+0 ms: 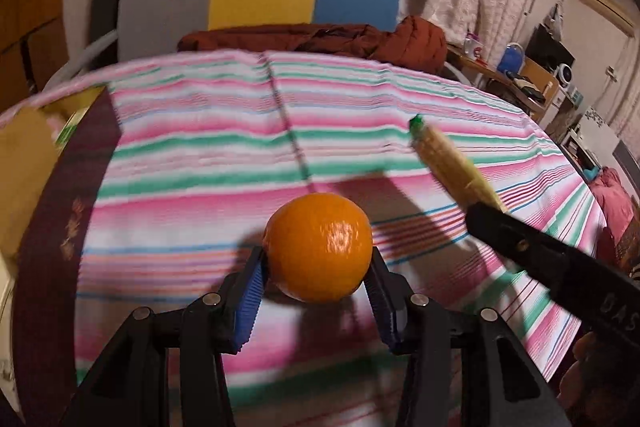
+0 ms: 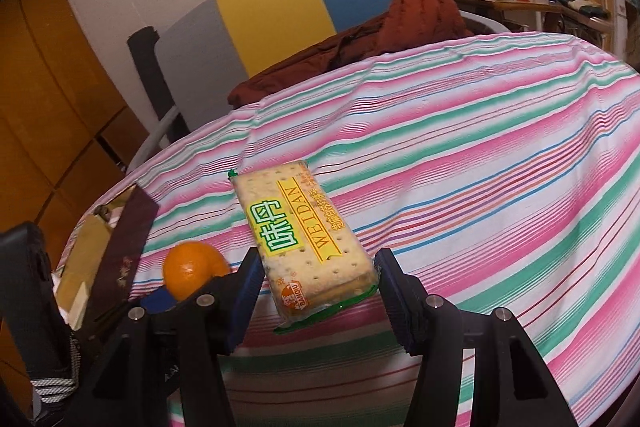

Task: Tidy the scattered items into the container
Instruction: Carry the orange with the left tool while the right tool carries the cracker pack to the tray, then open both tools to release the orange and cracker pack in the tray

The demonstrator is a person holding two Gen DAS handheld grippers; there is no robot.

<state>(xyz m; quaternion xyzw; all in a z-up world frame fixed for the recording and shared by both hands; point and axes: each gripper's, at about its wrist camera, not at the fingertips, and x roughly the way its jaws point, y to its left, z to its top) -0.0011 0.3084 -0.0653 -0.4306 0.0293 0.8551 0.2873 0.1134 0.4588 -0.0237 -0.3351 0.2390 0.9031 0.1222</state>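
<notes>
Left gripper (image 1: 318,267) pinches the orange (image 1: 319,247) between its blue pads, lifted above the striped cloth (image 1: 192,131). Right gripper (image 2: 318,279) clamps the cracker pack (image 2: 304,239) across its width, long axis pointing away from the jaws. The box (image 1: 24,179) sits at the far left edge, nearer the left hand, so I'd judge the orange drops first.

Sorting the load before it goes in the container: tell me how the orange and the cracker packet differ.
The orange is round and plain bright orange; the cracker packet is flat, long, and printed with green and yellow lettering. The orange is bare fruit; the cracker packet is wrapped in clear plastic. The orange sits in the left gripper, the cracker packet in the right gripper. Both are clamped between blue pads, above the striped cloth.
</notes>
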